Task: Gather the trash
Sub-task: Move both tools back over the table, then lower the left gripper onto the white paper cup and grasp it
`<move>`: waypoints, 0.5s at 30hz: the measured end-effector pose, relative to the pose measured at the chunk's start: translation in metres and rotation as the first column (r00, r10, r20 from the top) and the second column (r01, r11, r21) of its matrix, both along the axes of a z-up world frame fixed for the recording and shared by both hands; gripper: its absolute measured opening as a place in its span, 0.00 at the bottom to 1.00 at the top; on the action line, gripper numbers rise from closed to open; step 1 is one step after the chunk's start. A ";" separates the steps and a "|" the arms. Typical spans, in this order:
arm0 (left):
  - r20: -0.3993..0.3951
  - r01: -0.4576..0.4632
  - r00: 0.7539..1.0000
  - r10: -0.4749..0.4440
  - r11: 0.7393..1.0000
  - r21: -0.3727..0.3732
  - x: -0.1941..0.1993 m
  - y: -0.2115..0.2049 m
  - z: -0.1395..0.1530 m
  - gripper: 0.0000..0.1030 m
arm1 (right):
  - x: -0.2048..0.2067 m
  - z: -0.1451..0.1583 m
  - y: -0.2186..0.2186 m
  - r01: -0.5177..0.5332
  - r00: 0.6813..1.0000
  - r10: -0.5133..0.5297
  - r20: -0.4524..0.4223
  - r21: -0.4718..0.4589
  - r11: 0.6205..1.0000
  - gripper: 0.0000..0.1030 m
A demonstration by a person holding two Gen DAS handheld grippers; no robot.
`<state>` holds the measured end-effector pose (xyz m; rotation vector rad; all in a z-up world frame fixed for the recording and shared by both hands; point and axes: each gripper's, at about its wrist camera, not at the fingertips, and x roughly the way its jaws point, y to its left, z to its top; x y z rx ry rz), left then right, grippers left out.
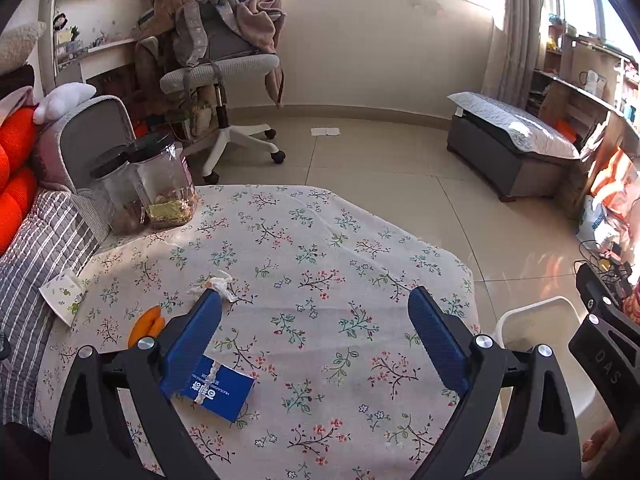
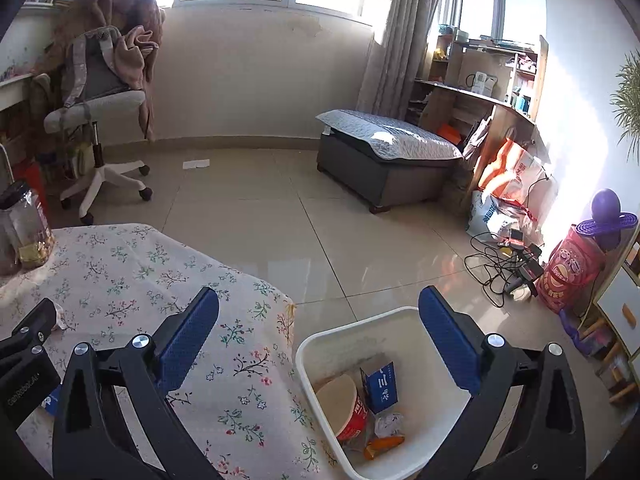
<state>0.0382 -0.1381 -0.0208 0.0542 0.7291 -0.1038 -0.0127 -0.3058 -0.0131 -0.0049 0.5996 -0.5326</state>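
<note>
Nearest the wide-open, empty left gripper [image 1: 316, 336], at seven o'clock on the floral tablecloth [image 1: 320, 240], lies a blue carton [image 1: 224, 390], probably light and crushable, best pinched across its short sides; the right gripper [image 2: 318, 338] gapes empty over the white bin [image 2: 320, 344].

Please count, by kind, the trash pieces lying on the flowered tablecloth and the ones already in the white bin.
On the cloth:
Blue packet: 1
Orange peel: 1
Crumpled tissue: 1
In the bin:
Noodle cup: 1
Blue carton: 1
Crumpled paper: 1
Orange wrapper: 1
Total: 7
</note>
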 end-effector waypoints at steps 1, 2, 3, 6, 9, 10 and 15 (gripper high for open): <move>-0.002 -0.013 1.000 0.013 1.000 0.003 0.001 0.008 -0.001 0.89 | 0.003 -0.001 0.007 -0.017 1.000 0.017 -0.005 0.002 1.000 0.93; -0.006 -0.028 1.000 0.028 1.000 0.006 0.002 0.016 -0.001 0.89 | 0.006 -0.002 0.014 -0.034 0.999 0.034 -0.010 0.005 0.999 0.93; -0.008 -0.044 0.999 0.044 0.999 0.009 0.003 0.024 -0.002 0.89 | 0.009 -0.004 0.021 -0.052 0.999 0.052 -0.014 0.012 0.999 0.93; -0.021 -0.096 0.995 0.096 0.995 0.018 0.007 0.052 -0.006 0.89 | 0.019 -0.008 0.044 -0.117 0.993 0.119 -0.024 0.043 0.992 0.93; -0.041 -0.154 0.987 0.156 0.987 0.048 0.015 0.082 -0.013 0.89 | 0.027 -0.012 0.068 -0.183 0.982 0.185 -0.031 0.049 0.982 0.93; -0.049 -0.172 0.983 0.175 0.983 0.062 0.018 0.092 -0.016 0.89 | 0.029 -0.013 0.077 -0.208 0.977 0.209 -0.035 0.048 0.977 0.93; -0.080 -0.232 0.965 0.250 0.954 0.193 0.039 0.143 -0.030 0.89 | 0.038 -0.025 0.114 -0.317 0.945 0.318 -0.074 0.027 0.948 0.93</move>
